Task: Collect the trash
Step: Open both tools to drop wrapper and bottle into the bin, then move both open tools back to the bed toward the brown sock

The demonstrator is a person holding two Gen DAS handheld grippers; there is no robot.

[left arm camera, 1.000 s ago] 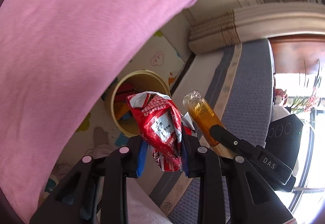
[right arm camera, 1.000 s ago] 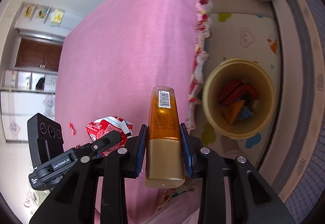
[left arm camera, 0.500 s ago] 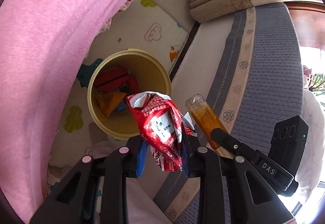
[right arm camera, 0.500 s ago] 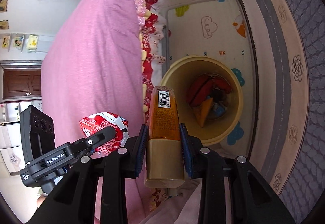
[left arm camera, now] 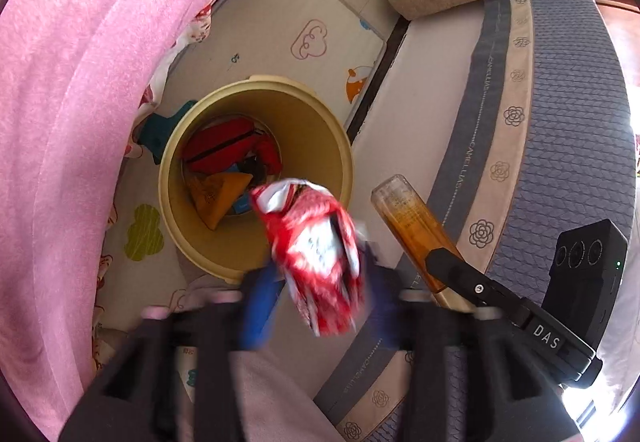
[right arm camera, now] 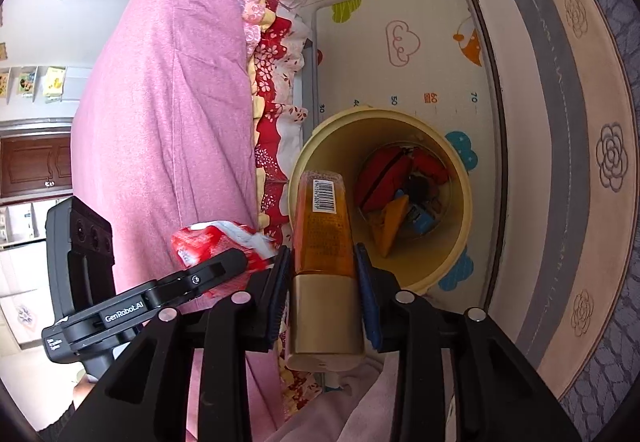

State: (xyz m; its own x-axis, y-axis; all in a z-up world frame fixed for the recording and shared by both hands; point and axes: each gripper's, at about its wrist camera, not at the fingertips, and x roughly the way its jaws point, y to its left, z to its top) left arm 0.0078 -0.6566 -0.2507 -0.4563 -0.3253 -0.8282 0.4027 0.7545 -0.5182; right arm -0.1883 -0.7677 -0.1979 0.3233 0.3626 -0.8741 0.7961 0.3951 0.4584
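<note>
Inside yellow bin (left arm camera: 344, 177): red pouch (left arm camera: 224, 145), orange wrapper (left arm camera: 214, 197).

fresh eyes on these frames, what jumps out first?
The crumpled red wrapper between the left gripper's fingers, motion-blurred, in front of the yellow bin. Beside it, the right gripper clamps an amber bottle near the bin rim. The bin, beside the pink bedspread, already holds red and orange packaging.

Daylight is flooding in at the right edge of the left wrist view, blowing out to white. Left gripper (left arm camera: 316, 282) and red wrapper (left arm camera: 316, 254) are smearing with motion blur. Right wrist view is staying sharp, evenly lit. Fisheye is bending edges, corners vignetting black.
</note>
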